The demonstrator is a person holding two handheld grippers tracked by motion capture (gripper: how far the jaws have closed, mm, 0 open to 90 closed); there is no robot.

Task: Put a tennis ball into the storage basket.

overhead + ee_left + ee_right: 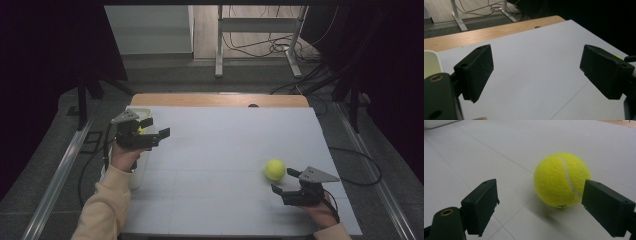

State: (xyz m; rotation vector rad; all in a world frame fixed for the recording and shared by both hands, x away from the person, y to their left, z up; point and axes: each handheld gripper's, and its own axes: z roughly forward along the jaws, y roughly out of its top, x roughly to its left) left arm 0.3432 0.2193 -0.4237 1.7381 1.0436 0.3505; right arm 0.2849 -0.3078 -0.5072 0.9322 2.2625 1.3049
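A yellow tennis ball (275, 169) lies on the white mat (220, 150) at the right. My right gripper (285, 181) is open just in front of it, low over the mat. In the right gripper view the ball (561, 178) sits a little beyond the gripper (544, 210), nearer the right-hand jaw and touching neither. My left gripper (156, 127) hovers open over the table's left side, above a white bin (136, 172). Nothing is between the jaws of the left gripper (540, 72); a sliver of the ball (617, 57) peeks past its right jaw.
The white bin's corner (431, 62) is at the left, and something yellow (142, 131) shows in the bin behind the left gripper. A wooden table edge (220, 99) runs along the far side. Beyond it are metal desk legs (219, 45) and floor cables (270, 47).
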